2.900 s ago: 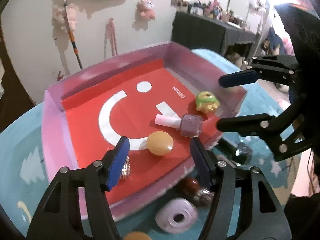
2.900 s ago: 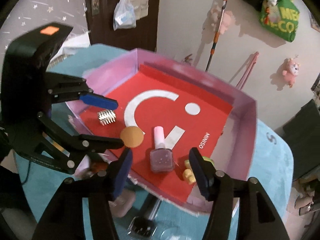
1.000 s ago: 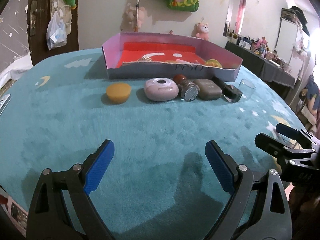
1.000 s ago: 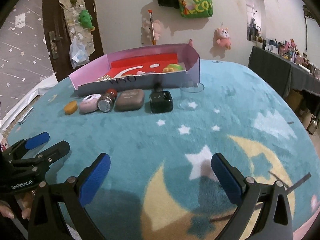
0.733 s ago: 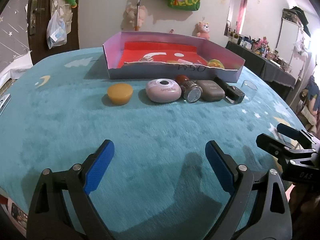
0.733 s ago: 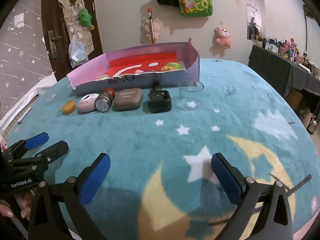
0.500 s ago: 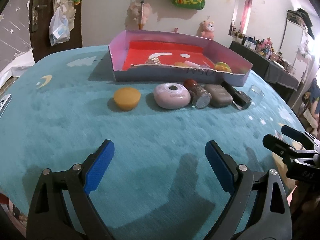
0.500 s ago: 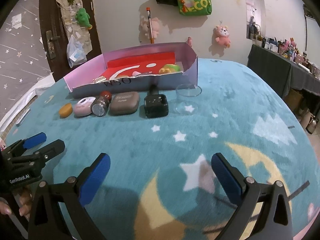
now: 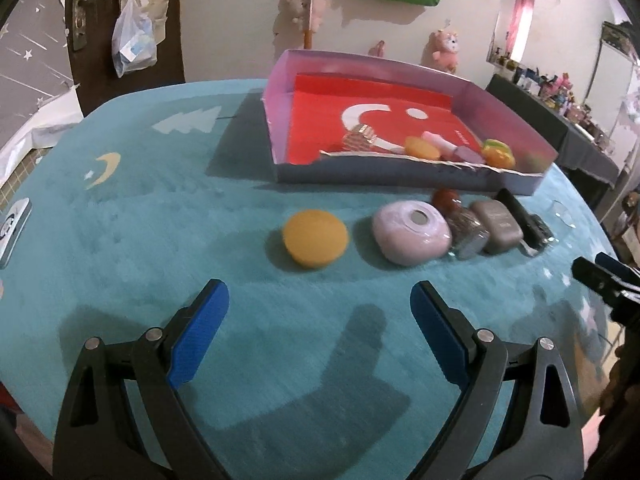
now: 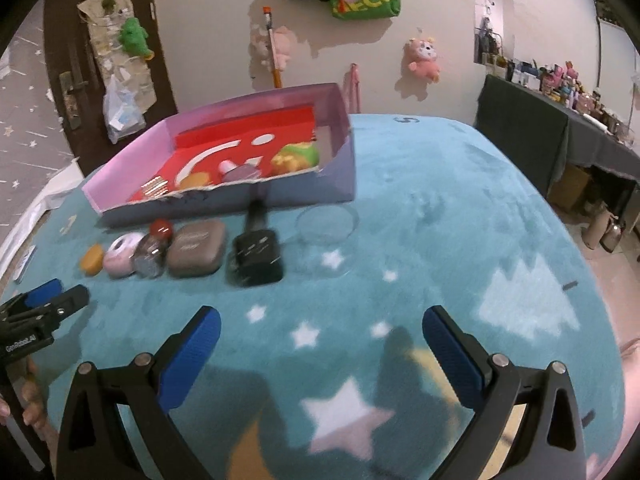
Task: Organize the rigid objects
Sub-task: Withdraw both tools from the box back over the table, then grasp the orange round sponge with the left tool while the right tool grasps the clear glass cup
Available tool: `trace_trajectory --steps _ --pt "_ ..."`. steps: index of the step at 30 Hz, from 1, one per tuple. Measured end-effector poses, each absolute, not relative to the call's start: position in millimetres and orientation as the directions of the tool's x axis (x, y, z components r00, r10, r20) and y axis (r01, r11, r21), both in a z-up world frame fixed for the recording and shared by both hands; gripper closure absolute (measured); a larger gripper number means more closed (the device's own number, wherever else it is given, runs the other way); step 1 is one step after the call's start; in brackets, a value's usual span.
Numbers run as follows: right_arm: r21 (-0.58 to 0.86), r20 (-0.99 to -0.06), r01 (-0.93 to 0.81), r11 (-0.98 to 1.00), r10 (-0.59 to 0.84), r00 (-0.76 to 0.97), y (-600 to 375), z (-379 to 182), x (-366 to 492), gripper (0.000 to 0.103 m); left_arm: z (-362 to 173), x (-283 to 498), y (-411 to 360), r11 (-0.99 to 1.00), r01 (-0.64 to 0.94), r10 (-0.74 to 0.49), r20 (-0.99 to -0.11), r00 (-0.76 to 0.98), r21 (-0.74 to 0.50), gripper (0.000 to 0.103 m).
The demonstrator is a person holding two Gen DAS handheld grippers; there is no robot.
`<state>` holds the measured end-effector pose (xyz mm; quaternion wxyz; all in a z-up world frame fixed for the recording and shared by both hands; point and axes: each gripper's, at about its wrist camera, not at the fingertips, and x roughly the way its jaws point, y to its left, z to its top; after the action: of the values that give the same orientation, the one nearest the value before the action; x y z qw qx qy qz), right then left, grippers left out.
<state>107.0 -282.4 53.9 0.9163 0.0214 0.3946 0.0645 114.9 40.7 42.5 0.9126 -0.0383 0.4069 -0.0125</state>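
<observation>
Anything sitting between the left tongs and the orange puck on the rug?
No. In the left wrist view, only bare teal rug lies between the open left tongs and the orange puck.

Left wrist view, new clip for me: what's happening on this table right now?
Someone is sorting small objects into a pink box. Both hand-held grippers, left and right, are open, empty and above the teal rug. A few items already lie in the box. Outside, in a row: orange puck, pink round case, small bottle, grey case, black device, glass dish.
</observation>
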Motion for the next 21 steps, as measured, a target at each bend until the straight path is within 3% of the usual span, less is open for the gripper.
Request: trace_trajectory --steps 10,16,21 --pt "0.069 -0.75 -0.076 0.995 0.102 0.653 -294.7 56.2 145.1 0.0 41.0 140.0 57.7 0.997 -0.015 -0.053 -0.769 0.637 -0.082 0.012" --pt "0.057 -0.763 -0.07 0.996 0.089 0.64 -296.4 53.2 161.3 0.007 37.6 152.8 58.6 0.996 0.006 -0.072 -0.787 0.612 -0.086 0.028" --pt "0.079 -0.776 -0.086 0.993 0.116 0.62 -296.3 47.8 171.2 0.017 38.3 158.4 56.3 0.994 0.04 -0.105 -0.786 0.61 -0.101 0.049"
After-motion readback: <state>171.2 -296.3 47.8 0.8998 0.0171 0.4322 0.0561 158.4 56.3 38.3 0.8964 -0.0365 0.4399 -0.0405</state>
